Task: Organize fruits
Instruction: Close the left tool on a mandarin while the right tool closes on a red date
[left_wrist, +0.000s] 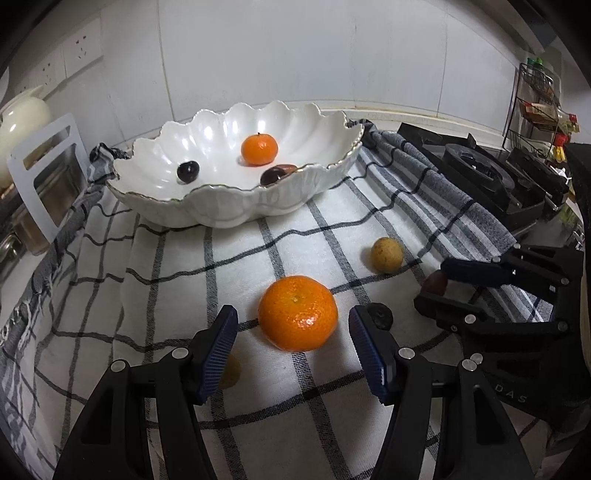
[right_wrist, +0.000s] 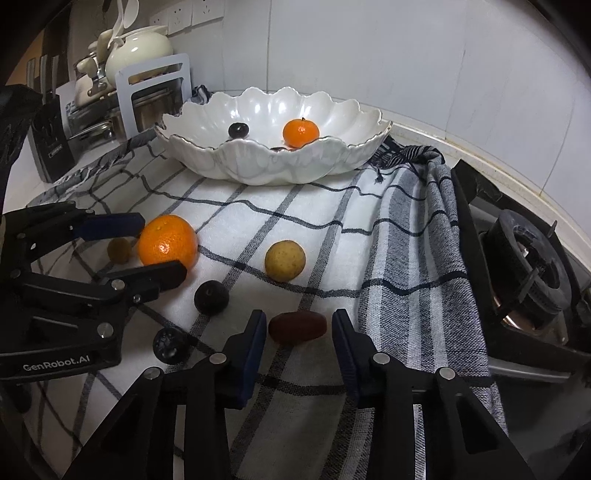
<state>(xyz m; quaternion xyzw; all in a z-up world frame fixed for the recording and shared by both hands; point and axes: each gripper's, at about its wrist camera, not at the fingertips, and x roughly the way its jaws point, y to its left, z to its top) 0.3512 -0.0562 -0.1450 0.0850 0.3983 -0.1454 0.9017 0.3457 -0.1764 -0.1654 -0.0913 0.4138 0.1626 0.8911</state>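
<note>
Both grippers' jaws are spread: left gripper (left_wrist: 293, 343) around the orange (left_wrist: 297, 313), right gripper (right_wrist: 299, 341) around the date (right_wrist: 297, 327). Squeeze gently, then lift.

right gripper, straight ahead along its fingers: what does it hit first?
Likely the dark red oblong fruit on the checked cloth. It lies just beyond the open right gripper, centred between its fingers. Past it, the yellowish round fruit, then the white scalloped bowl; depth is approximate.

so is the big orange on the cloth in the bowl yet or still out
Still out. The big orange sits on the checked cloth, between the open left gripper fingers, well short of the white bowl.
</note>
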